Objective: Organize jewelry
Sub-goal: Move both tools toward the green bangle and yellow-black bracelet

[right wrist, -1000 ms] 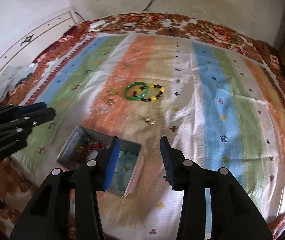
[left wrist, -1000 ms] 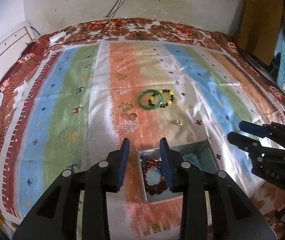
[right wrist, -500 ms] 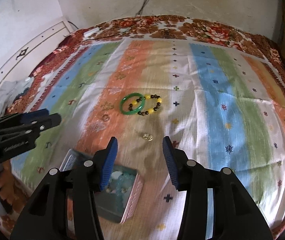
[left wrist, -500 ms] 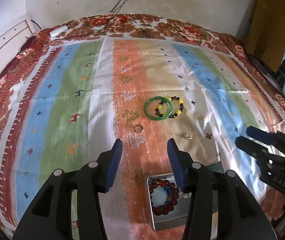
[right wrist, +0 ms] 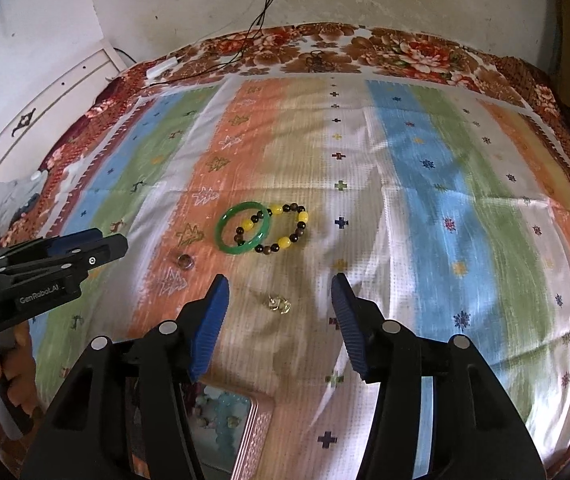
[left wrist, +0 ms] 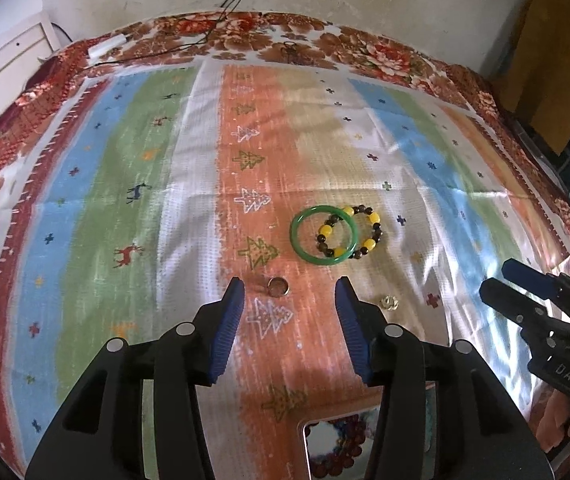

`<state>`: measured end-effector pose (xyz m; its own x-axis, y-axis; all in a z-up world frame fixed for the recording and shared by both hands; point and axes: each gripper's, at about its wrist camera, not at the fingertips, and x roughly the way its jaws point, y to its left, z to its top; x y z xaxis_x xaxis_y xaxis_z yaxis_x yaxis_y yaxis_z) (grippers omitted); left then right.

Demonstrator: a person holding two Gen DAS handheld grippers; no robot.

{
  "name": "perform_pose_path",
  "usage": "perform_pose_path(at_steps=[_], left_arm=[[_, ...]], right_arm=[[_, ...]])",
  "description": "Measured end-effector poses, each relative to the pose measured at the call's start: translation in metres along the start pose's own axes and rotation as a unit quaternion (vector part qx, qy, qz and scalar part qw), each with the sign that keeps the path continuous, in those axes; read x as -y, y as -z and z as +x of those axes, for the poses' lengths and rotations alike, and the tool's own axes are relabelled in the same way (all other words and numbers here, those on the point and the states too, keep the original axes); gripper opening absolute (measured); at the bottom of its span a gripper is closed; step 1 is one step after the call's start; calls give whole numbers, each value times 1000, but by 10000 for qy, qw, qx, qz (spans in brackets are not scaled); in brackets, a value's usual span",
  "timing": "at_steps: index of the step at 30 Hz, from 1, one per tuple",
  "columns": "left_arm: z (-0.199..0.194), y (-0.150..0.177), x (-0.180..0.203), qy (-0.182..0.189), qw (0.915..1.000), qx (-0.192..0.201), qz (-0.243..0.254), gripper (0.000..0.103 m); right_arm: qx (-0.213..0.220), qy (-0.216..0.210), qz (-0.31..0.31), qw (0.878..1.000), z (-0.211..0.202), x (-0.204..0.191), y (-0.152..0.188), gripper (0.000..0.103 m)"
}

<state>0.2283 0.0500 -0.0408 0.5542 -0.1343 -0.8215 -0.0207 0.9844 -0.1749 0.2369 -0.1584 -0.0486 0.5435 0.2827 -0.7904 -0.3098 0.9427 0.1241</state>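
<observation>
A green bangle lies on the striped cloth, overlapping a yellow-and-brown bead bracelet. A small ring lies nearer, just ahead of my open left gripper. A small gold piece lies between the fingers of my open right gripper. The metal tin holding bead bracelets sits below both grippers, partly hidden. Both grippers are empty.
The striped cloth covers a bed with a floral border. A white charger and black cables lie at the far edge by the wall. White furniture stands to the left. A brown garment hangs at the right.
Both grippers moved forward past the tin toward the loose jewelry and opened wider. The tin slid to the bottom of both views.
</observation>
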Motion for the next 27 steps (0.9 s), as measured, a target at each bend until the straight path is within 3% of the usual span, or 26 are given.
perform_pose_path(at_steps=[11,18,27], left_arm=[[21,-15,5,136,9998,42,124,51],[45,-21,3,133,9997,-154,135,51],[73,-32,-7,142,9993,-357,-9,51]], right_arm=[[-130,192,216,9995,33,12,-21,58],[-194,377,47,9991,49,4,-27,58],[-345,500,262,9978,75,16,-34,58]])
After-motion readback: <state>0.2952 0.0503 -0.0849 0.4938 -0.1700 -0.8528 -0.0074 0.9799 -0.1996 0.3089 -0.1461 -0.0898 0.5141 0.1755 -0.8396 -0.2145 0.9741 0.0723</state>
